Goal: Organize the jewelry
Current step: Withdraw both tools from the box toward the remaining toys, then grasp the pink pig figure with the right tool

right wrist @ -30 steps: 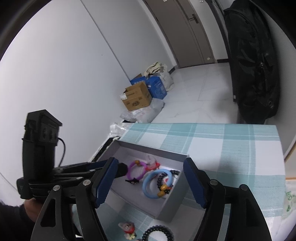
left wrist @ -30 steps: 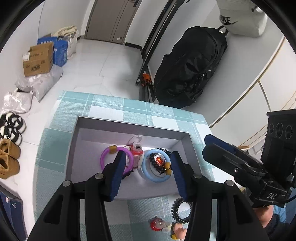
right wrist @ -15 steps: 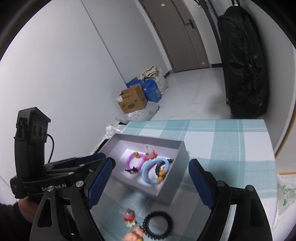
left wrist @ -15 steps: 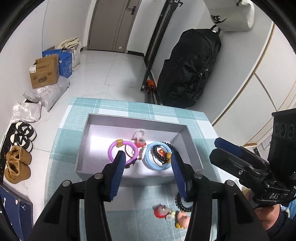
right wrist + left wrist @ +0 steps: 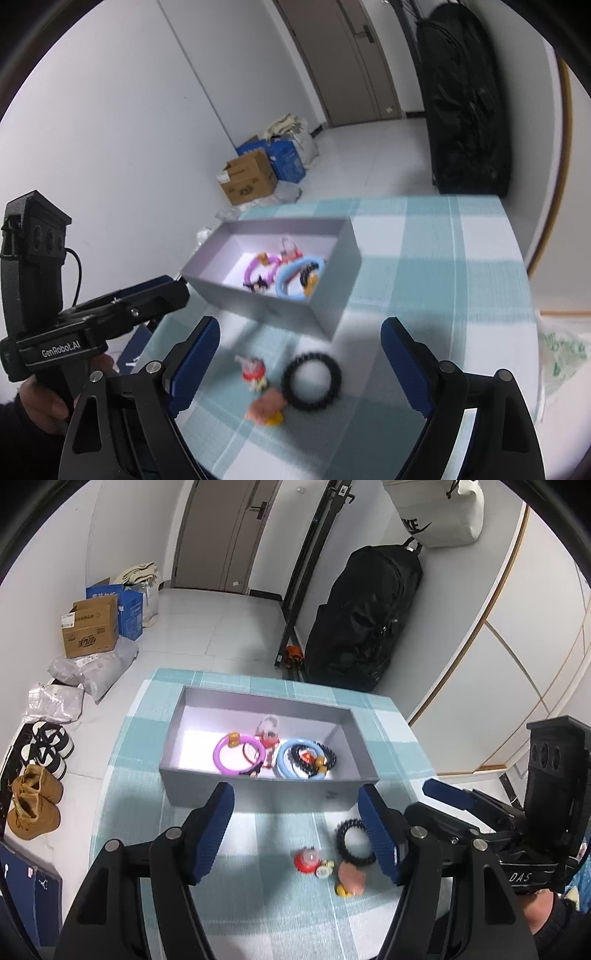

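Left wrist: left gripper [image 5: 297, 830] wide, empty, above cloth [image 5: 258, 904]; box [image 5: 258, 794] holds purple ring [image 5: 238, 755], blue ring [image 5: 299, 758]; black coil [image 5: 351, 840], charms [image 5: 328, 871] lie outside.
Right wrist: right gripper [image 5: 299, 365] wide, empty, over coil [image 5: 312, 382], blurred.

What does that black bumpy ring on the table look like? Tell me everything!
The black bumpy ring is a coil-style hair tie, plastic-looking, with a knobbly edge and an open middle showing the checked tablecloth. It lies flat outside the grey box, on its near side. A small pink charm sits right against its edge. Neither gripper touches it.
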Demonstrator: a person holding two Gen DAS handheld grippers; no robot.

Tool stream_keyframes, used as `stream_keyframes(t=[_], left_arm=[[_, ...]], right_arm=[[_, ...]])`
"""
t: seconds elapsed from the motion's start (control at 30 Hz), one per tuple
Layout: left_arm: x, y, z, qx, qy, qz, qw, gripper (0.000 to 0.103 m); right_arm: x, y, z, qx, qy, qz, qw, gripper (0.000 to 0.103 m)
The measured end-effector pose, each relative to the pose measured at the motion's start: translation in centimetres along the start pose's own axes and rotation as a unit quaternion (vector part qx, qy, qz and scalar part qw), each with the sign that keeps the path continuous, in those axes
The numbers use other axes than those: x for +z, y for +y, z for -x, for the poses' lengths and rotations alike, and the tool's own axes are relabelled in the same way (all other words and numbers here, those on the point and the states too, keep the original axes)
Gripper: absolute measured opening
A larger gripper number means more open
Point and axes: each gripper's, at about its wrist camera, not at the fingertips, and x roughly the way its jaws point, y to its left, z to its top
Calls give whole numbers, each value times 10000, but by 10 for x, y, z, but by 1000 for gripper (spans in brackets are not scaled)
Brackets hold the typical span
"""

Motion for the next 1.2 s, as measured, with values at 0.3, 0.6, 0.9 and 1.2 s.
stream_keyframes(t=[0.3,0.6,0.9,1.2], left_arm=[[-14,8,-2,-12,220,313,9993,76],[-19,17,14,172,50,506,9986,76],[-17,31,14,224,82,892,9957,78],[-20,34,12,355,163,753,9964,78]], right_arm=[[-33,5,1,-178,466,-61,9987,89],[-53,22,-10,-133,830,144,9964,89],[-57,35,-30,-102,1073,376,9935,69],[-60,45,-39,-497,1026,803,9902,32]])
